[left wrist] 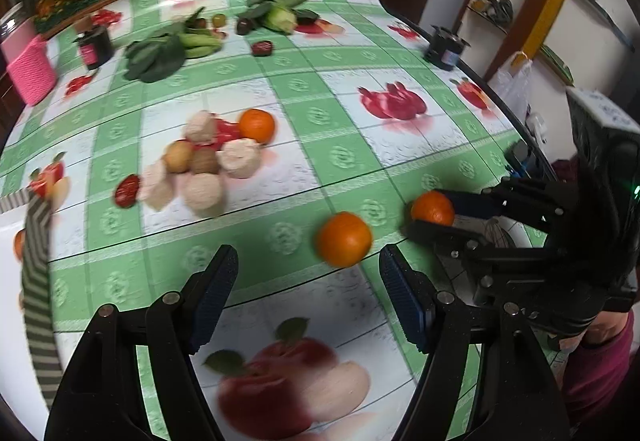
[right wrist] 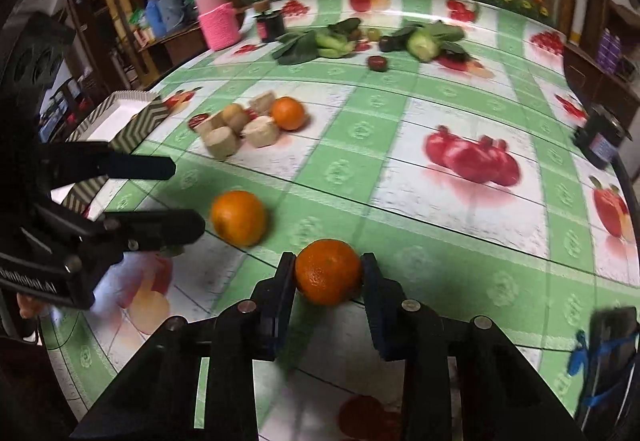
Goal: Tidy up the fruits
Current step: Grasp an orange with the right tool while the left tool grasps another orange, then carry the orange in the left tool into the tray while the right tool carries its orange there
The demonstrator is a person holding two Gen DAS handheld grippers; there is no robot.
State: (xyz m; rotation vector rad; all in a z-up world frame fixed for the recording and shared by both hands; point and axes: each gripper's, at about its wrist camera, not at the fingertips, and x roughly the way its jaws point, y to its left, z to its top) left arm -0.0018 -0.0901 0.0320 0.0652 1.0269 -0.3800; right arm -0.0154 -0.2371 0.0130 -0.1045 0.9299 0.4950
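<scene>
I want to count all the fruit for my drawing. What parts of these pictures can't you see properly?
- Left wrist view: the loose orange ahead of the open left gripper is smeared by motion blur.
- Left wrist view: the striped tray is cut off by the left edge.
- Right wrist view: the sides of the held orange are hidden by the right gripper.
- Both views: the far dark fruits are too small to name.

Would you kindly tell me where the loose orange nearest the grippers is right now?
The loose orange lies on the tablecloth just ahead of the open left gripper, beside the orange clamped in the right gripper.
</scene>
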